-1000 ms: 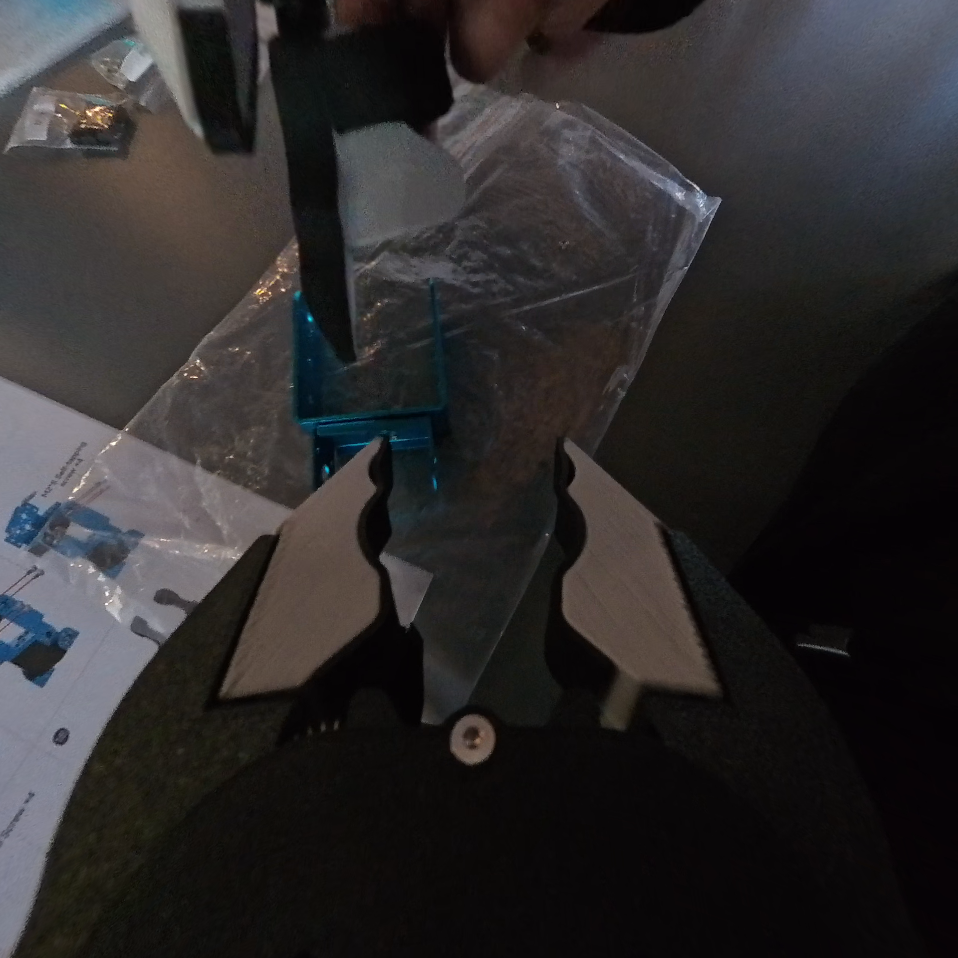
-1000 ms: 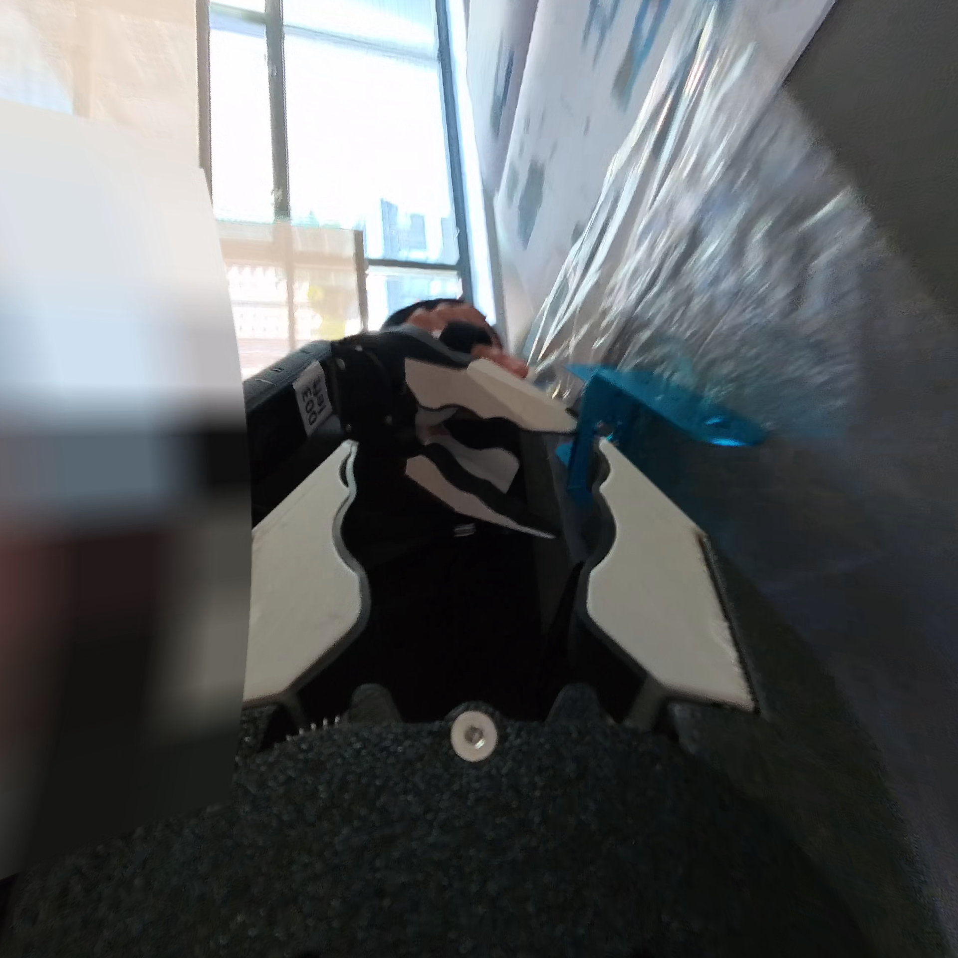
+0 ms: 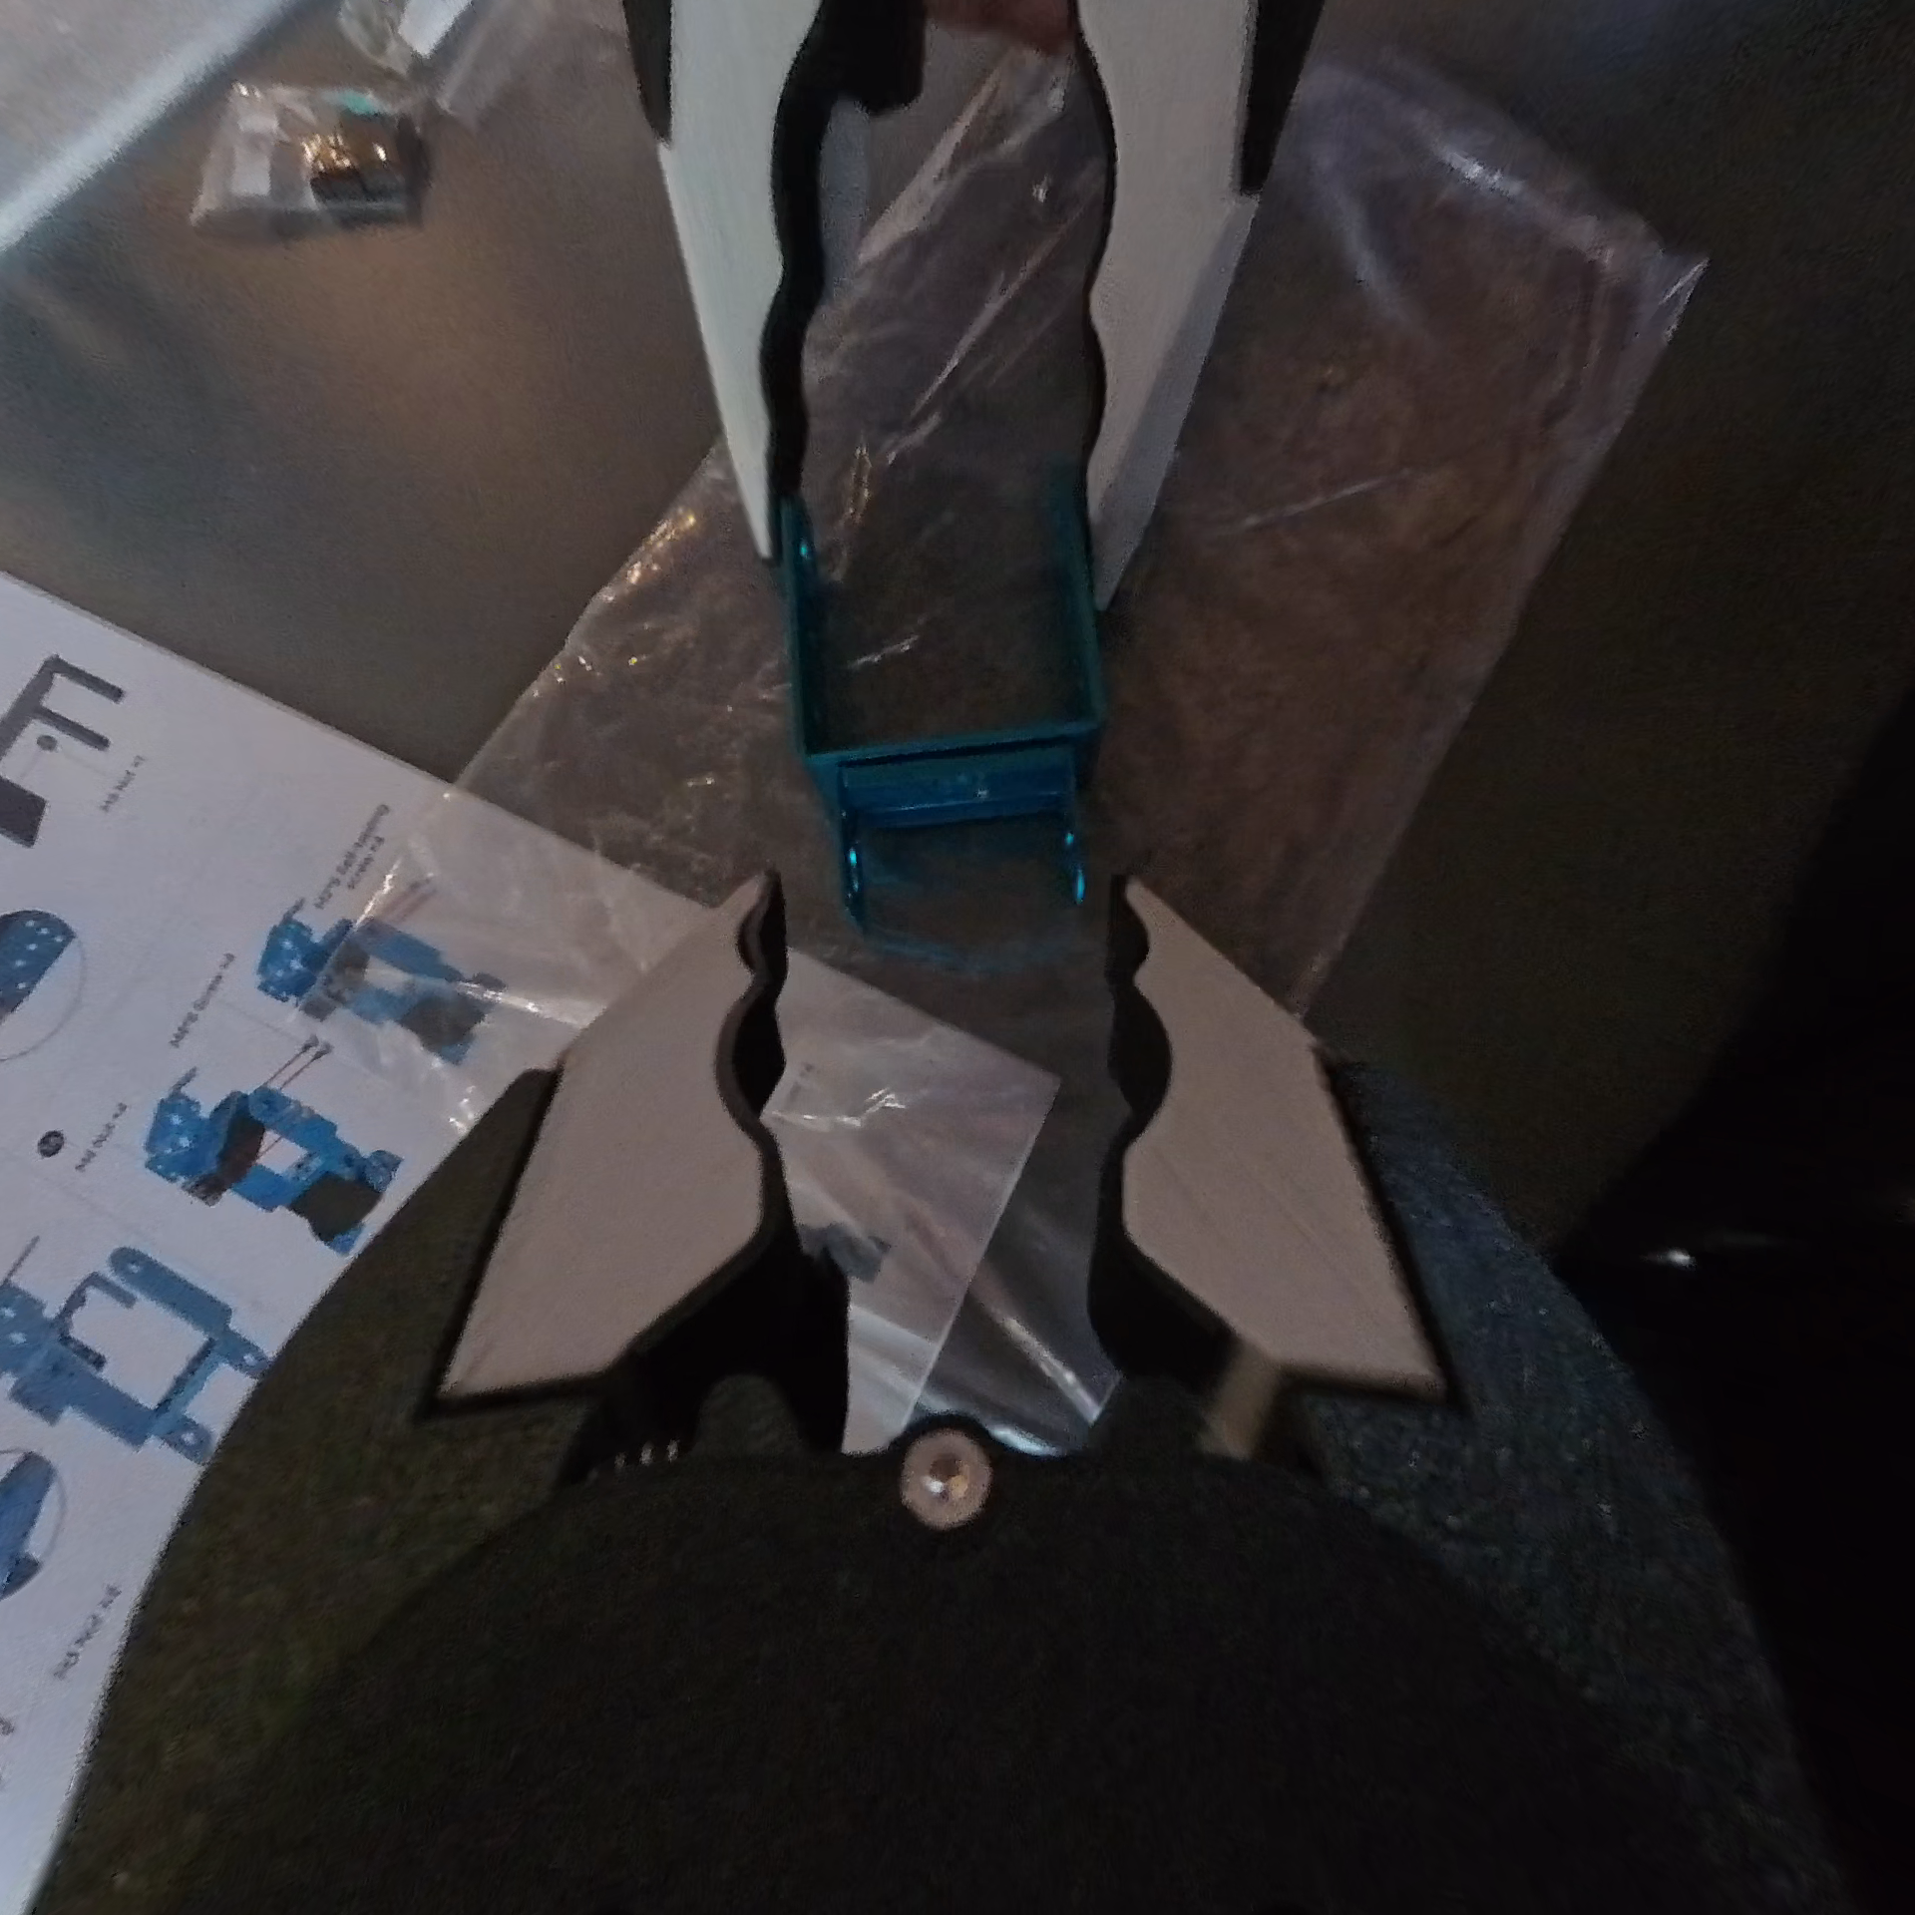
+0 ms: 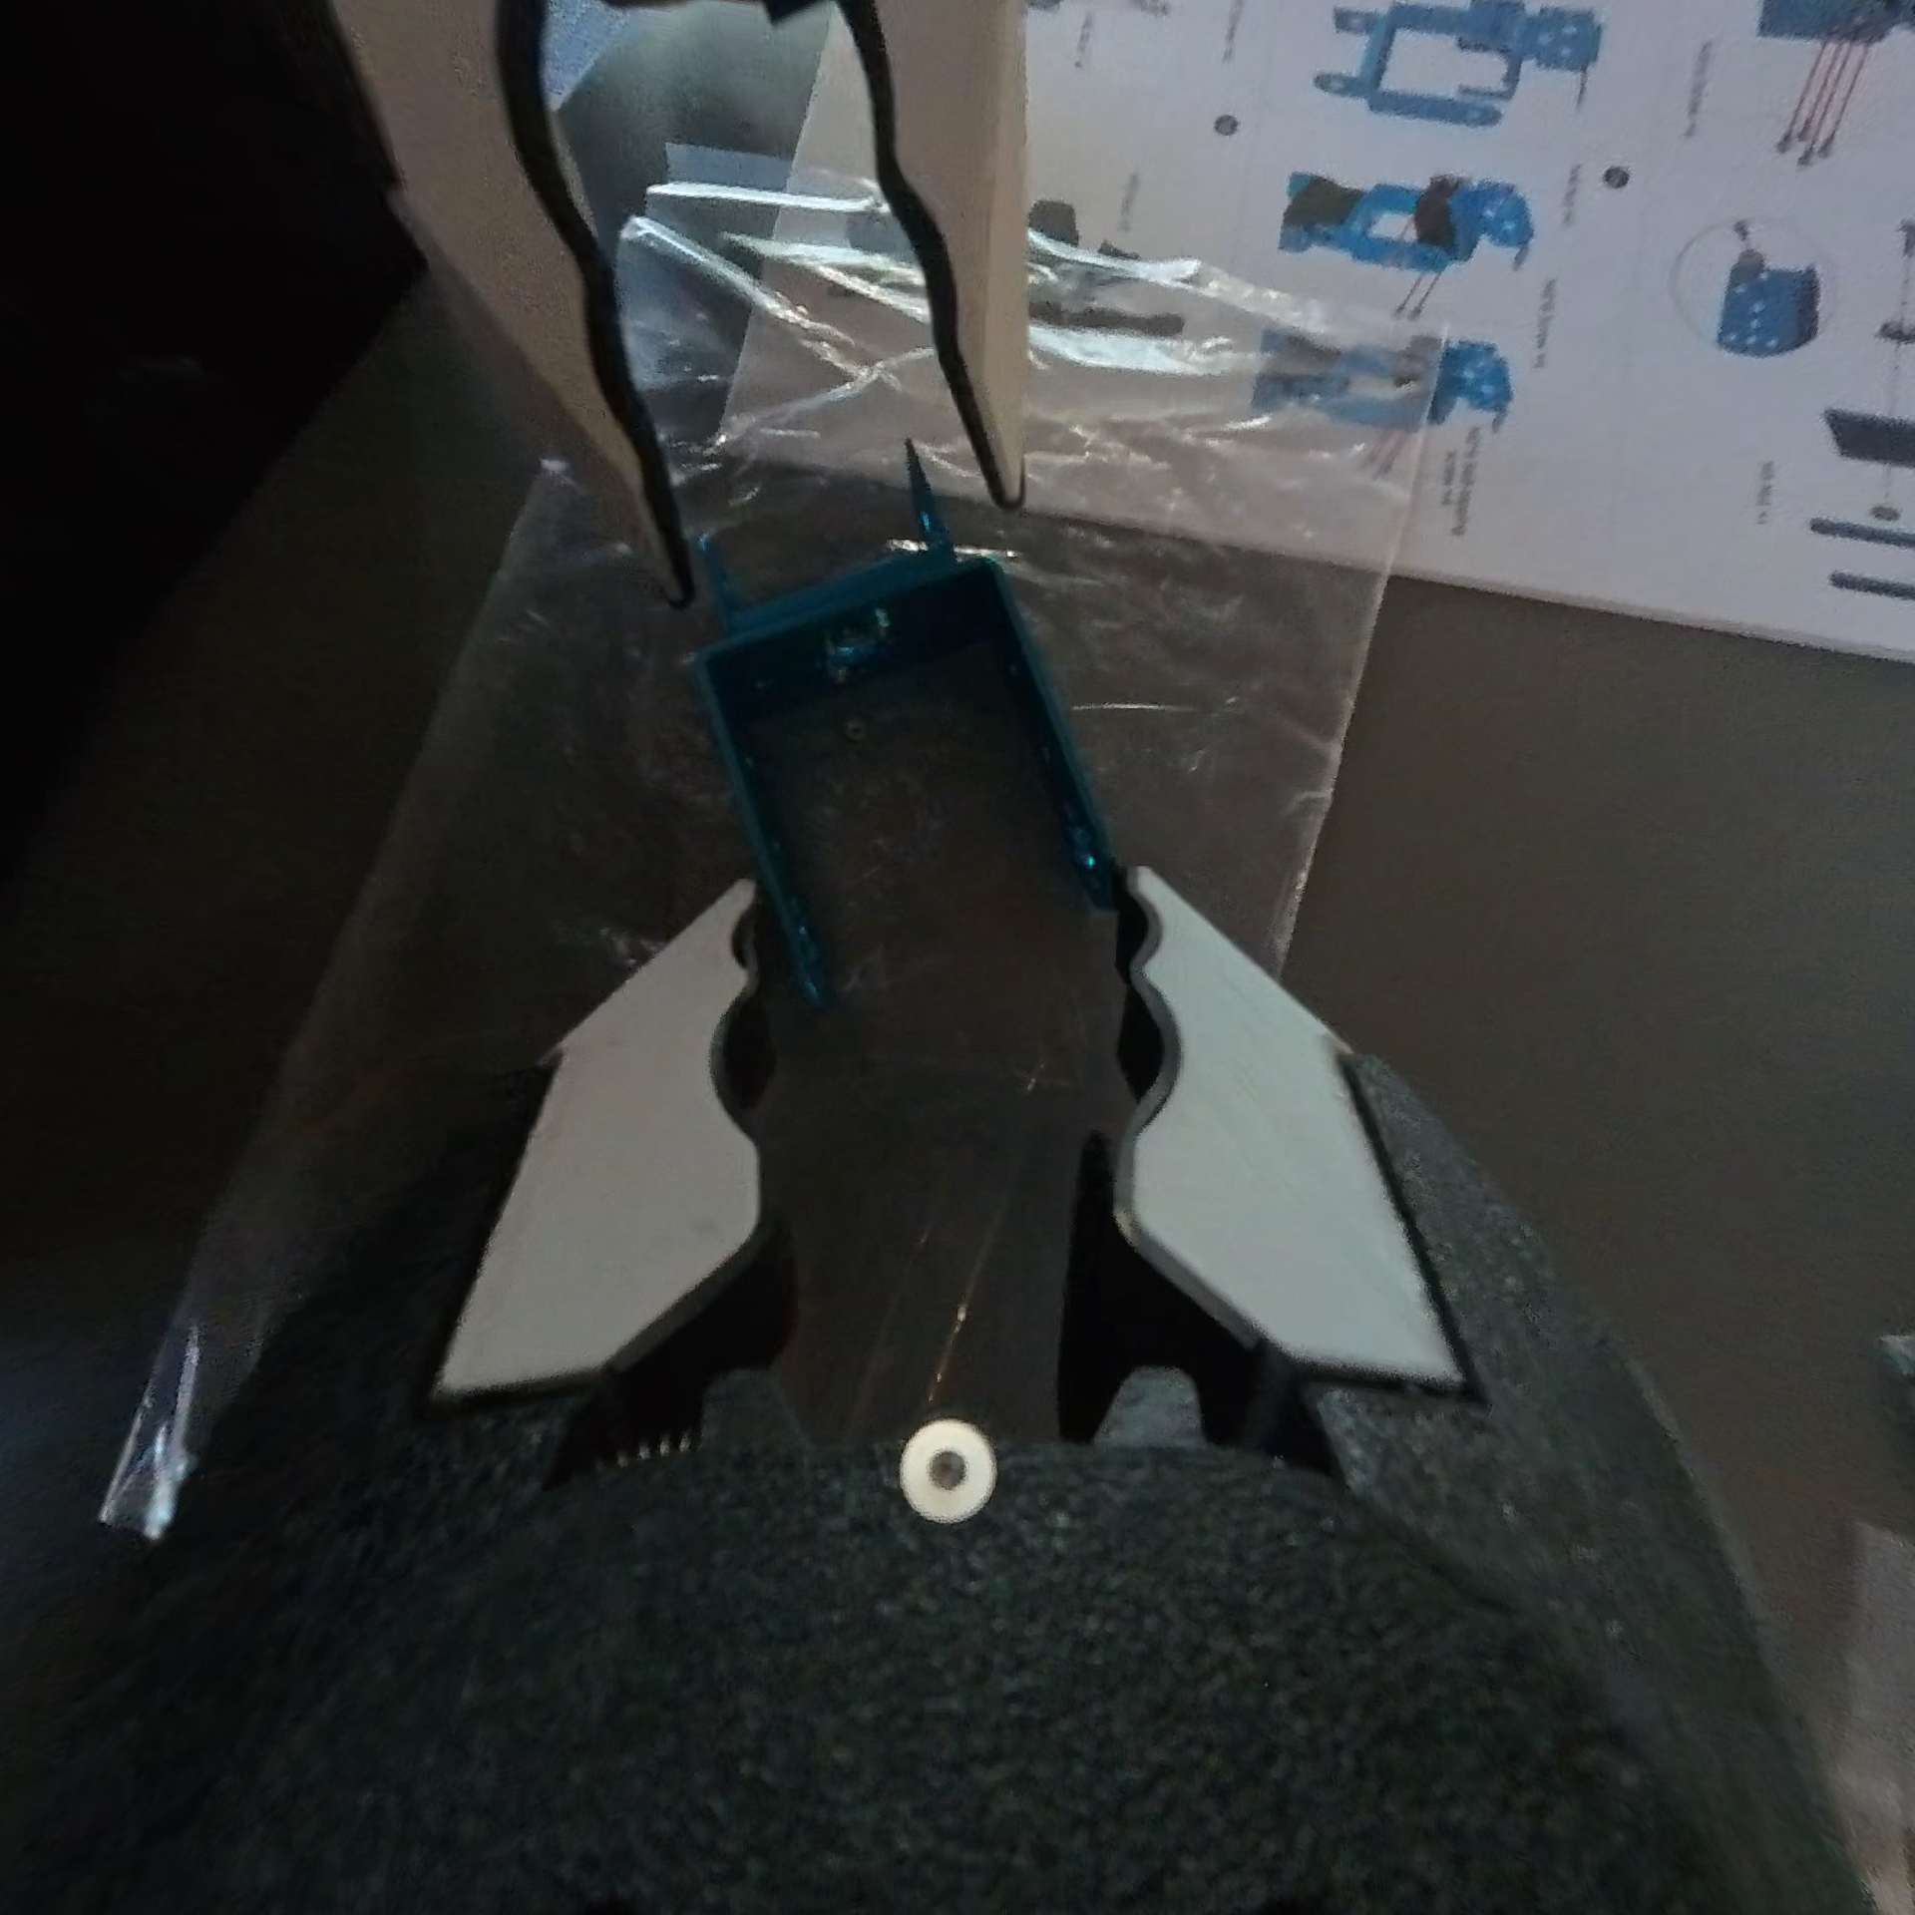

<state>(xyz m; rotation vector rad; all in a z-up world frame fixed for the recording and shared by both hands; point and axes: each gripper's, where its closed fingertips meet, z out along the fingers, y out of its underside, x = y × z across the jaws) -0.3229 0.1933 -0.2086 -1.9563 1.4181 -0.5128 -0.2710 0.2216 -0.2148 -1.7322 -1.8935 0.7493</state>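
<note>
The left hand-held gripper [image 3: 948,891] stands wide open with nothing between its white fingers; just ahead of its tips lies a blue, open-sided metal bracket [image 3: 938,725], set on a large clear plastic bag [image 3: 1347,518] that is spread over the dark grey counter [image 3: 311,415]. The right hand-held gripper [image 4: 938,902] comes at the same bracket [image 4: 902,746] from the opposite end; its jaws are also spread wide, one fingertip on each side of the bracket's two long arms, very near or perhaps touching them, though the pictures do not settle whether there is contact; it has no grip on the part. In the left wrist view the right gripper's white fingers [image 3: 725,311] reach down from the top edge to the bracket's far end; in the right wrist view the left gripper's fingers [image 4: 984,259] flank the other end in the same manner. A white printed sheet with blue assembly drawings [image 3: 155,1036] lies beside the bag, partly under a smaller clear bag [image 3: 912,1192]; a small packet of parts [image 3: 311,166] sits well apart on the counter.
</note>
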